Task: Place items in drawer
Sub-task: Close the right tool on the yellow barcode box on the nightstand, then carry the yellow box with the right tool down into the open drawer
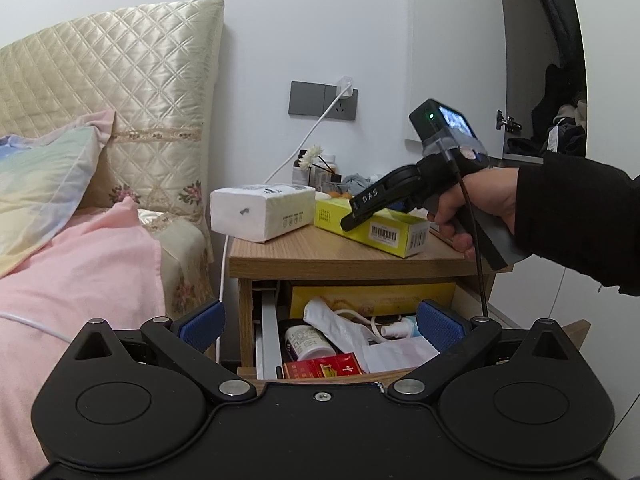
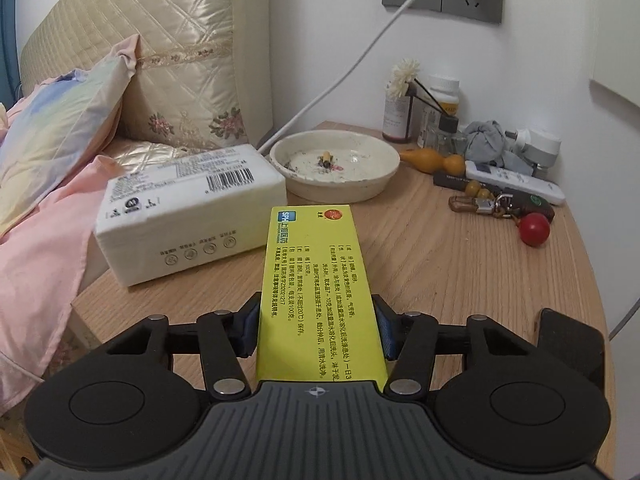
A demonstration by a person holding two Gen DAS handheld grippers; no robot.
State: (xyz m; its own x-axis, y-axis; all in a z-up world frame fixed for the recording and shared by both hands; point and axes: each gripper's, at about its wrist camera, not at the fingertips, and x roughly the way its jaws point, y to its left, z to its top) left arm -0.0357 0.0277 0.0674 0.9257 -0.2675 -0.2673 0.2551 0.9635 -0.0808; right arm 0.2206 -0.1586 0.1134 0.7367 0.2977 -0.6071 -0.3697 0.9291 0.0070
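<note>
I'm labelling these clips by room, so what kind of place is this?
Most likely a bedroom: a quilted cream headboard with pastel pillows stands beside a wooden bedside table whose drawer is open, and a wardrobe with clothes stands behind.

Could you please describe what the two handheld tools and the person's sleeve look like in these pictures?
The left tool is matte black, with rounded lobes, silver pivot pins and blue ribbed pads. The right tool is black too, marked DAS in white, with a grey pistol handle, a small lit screen, a green light and a thin black cable hanging down. The hand holding it comes out of a black sleeve.
</note>
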